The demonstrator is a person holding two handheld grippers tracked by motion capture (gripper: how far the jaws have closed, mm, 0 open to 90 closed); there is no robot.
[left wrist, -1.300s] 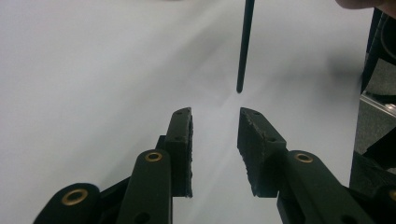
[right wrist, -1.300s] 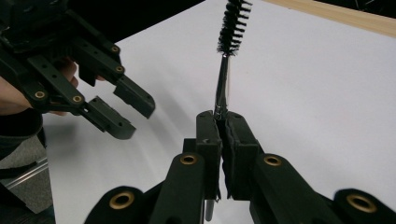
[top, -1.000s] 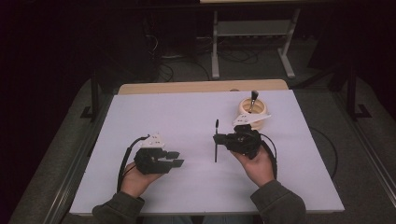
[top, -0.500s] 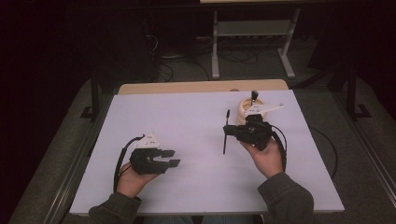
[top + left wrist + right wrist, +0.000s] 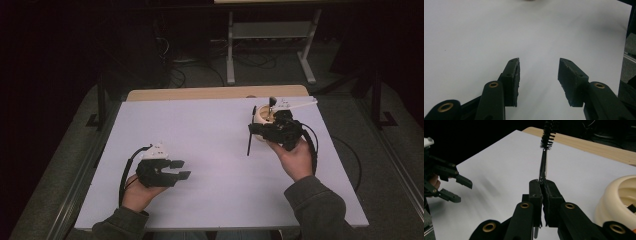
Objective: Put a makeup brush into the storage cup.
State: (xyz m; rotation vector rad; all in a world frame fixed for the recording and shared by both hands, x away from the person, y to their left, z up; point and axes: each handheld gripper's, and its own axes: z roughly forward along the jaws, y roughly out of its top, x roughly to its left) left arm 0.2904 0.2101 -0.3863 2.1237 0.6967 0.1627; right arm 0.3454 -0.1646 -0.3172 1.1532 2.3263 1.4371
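High view: nearest me, the left gripper rests on the white table, jaws just opening, nothing between them; farther off, the right gripper clamps a thin black brush beside the cream bowl.

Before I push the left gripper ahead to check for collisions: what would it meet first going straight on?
Probably nothing: past the left gripper, whose open jaws have just been opening, lies bare white table as far as its view shows.
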